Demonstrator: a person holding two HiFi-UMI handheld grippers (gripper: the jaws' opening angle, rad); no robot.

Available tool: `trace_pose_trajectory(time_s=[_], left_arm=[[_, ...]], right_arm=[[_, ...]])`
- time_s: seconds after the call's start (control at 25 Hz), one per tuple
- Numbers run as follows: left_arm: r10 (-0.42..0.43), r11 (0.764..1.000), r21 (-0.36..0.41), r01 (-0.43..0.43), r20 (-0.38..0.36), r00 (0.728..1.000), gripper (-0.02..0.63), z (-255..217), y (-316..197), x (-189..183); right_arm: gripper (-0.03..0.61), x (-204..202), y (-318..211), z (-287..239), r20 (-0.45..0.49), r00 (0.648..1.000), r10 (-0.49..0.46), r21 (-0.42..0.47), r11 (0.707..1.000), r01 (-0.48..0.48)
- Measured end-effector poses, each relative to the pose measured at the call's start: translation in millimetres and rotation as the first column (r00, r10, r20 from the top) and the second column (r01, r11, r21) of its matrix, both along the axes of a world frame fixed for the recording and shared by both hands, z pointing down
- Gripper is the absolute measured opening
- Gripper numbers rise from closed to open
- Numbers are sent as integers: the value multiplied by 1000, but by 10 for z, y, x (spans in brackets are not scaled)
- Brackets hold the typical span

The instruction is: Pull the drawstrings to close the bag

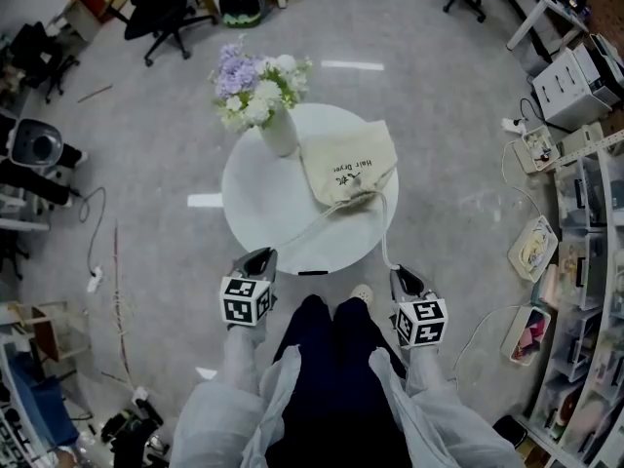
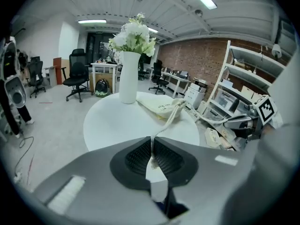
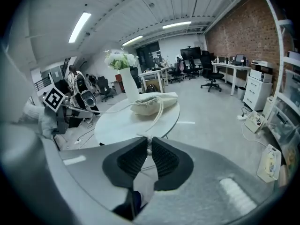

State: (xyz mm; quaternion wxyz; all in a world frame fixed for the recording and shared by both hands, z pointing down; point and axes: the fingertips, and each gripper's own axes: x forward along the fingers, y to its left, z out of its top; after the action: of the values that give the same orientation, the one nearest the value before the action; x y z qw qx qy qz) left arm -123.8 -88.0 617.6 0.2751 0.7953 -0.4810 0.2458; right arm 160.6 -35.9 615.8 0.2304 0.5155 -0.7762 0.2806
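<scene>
Gripping the left drawstring (image 2: 165, 121), the left tongs (image 2: 152, 143) have their ribbed pads pressed together on the cord, with only the cord's thickness between them. The right tongs (image 3: 149, 145) are clamped in the same way on the right drawstring (image 3: 158, 114).

In the head view, the left tongs sit just off the rim of the round white table (image 1: 258, 213) at 7 o'clock. The right tongs sit just off the rim at 5 o'clock. From each pair of tongs a cord runs up across the tabletop to the gathered mouth of the bag (image 1: 351, 162).

The bag is cream cloth with dark print. It lies flat on the table toward 2 o'clock of the table's centre, and its mouth faces 6 o'clock, toward the person.

At 12 o'clock on the table a white vase (image 1: 280, 133) stands upright, just beside the bag's far-left corner. It holds white and lilac flowers (image 1: 255, 81).
</scene>
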Motion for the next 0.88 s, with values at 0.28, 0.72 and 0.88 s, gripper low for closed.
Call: trace_pose_trajectory(time_s=[0.28,0.72,0.88], left_arm=[[22,999,34,-18,-130,991,40,-201,97,145],[-10,999,33,19,-246,969,40,-404,111,215],[-31,999,26,40,-271,962,40,-428,104,244]], right_arm=[[38,-306,99,-354,199,980,-26,61,998,15],[35,-154,-29,-562,262,963,60,64,995,-80],[35,-149,-74,-617,261,963,68,72,993,-90]])
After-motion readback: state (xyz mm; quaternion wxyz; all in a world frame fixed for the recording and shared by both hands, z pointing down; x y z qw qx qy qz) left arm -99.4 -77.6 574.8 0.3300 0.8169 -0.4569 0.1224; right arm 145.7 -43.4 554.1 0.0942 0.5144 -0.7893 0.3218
